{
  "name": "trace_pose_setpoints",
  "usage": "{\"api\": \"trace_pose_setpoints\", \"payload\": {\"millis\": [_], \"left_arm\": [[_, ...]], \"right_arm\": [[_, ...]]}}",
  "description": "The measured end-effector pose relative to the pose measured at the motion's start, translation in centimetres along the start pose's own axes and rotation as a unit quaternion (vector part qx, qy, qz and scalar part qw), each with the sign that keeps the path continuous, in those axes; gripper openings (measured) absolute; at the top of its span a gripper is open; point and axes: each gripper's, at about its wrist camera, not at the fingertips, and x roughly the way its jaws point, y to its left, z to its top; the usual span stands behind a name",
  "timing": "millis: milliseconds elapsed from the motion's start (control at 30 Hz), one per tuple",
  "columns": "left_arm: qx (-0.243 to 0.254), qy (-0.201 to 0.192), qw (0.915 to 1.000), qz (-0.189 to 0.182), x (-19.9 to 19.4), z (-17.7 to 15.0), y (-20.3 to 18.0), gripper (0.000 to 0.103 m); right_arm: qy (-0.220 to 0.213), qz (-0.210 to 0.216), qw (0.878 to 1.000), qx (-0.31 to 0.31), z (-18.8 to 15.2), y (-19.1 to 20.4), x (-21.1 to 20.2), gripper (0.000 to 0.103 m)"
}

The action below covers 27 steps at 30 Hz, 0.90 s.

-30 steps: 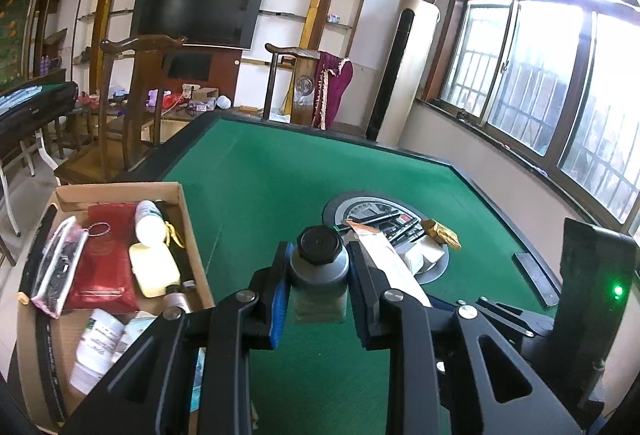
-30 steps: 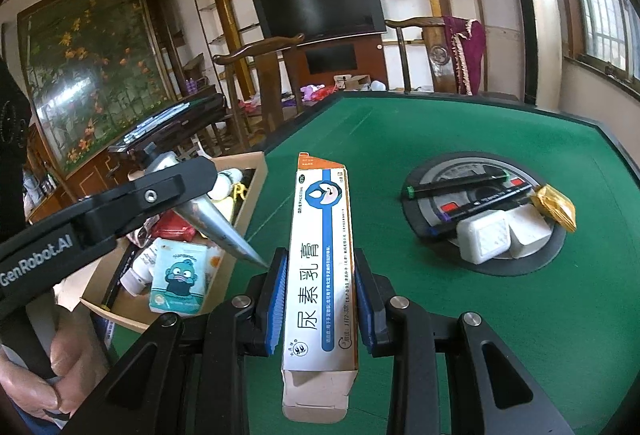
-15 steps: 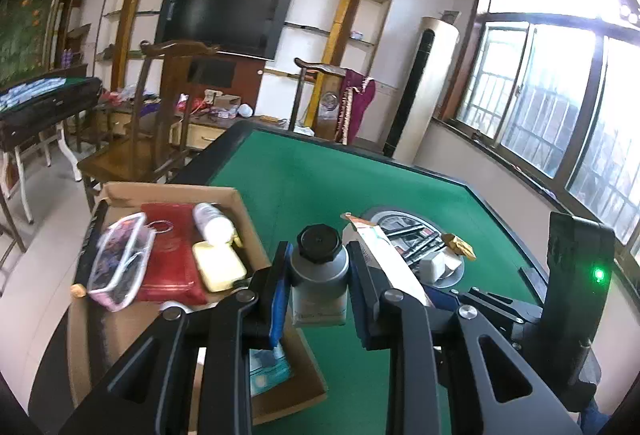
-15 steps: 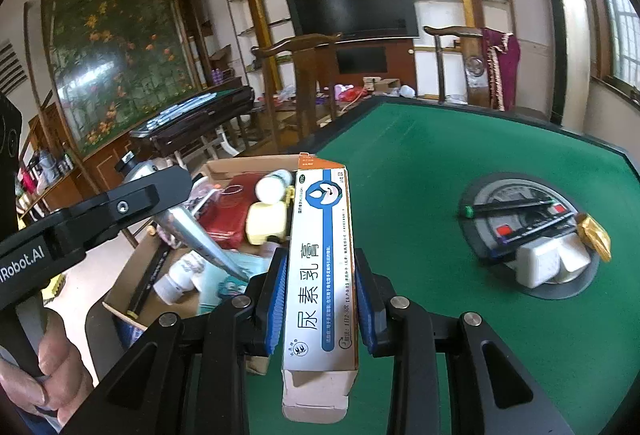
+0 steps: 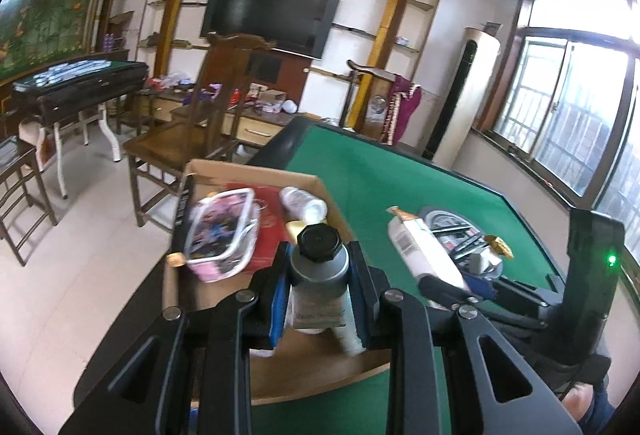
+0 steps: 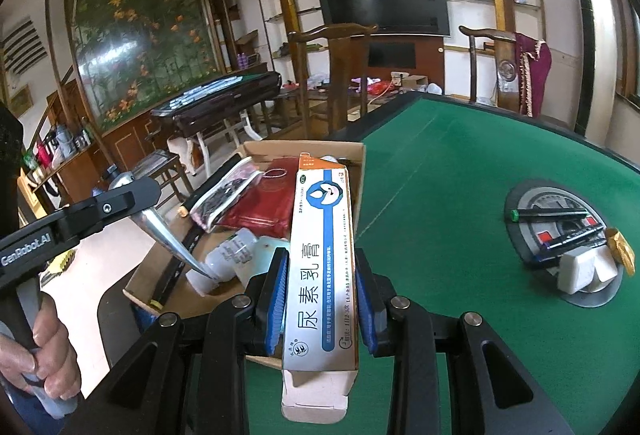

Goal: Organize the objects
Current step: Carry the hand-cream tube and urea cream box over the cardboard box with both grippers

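My left gripper [image 5: 318, 277] is shut on a silver tube with a black cap [image 5: 319, 271], held above the cardboard box [image 5: 256, 173] at the table's left edge. My right gripper [image 6: 322, 275] is shut on a white, blue and orange ointment carton [image 6: 322, 255], held over the near edge of the same cardboard box [image 6: 304, 147]. The left gripper and its silver tube [image 6: 166, 231] also show in the right wrist view, over the box. The carton [image 5: 424, 247] shows at right in the left wrist view.
The box holds a red pouch [image 6: 260, 207], a clear patterned pouch [image 5: 222, 231] and white bottles [image 6: 232, 255]. A round tray [image 6: 532, 199] on the green table [image 6: 460, 163] holds markers, white blocks and a gold wrapper. Wooden chairs [image 5: 200, 115] stand behind the box.
Both grippers have moved left, from over the green table to over the cardboard box, each still holding its object.
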Motion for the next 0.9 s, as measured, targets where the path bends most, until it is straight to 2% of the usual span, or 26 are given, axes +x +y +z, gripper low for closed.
{"api": "trace_pose_setpoints", "payload": {"millis": [333, 900], "left_arm": [[-0.024, 0.013, 0.9995, 0.016, -1.0, -0.7, 3.2, 0.026], [-0.001, 0.046, 0.9987, 0.021, -1.5, -1.5, 4.3, 0.026]], "right_arm": [[0.012, 0.021, 0.999, -0.03, -0.1, 2.9, 1.1, 0.034], [0.018, 0.027, 0.998, -0.047, 0.3, 4.3, 1.9, 0.034]]}}
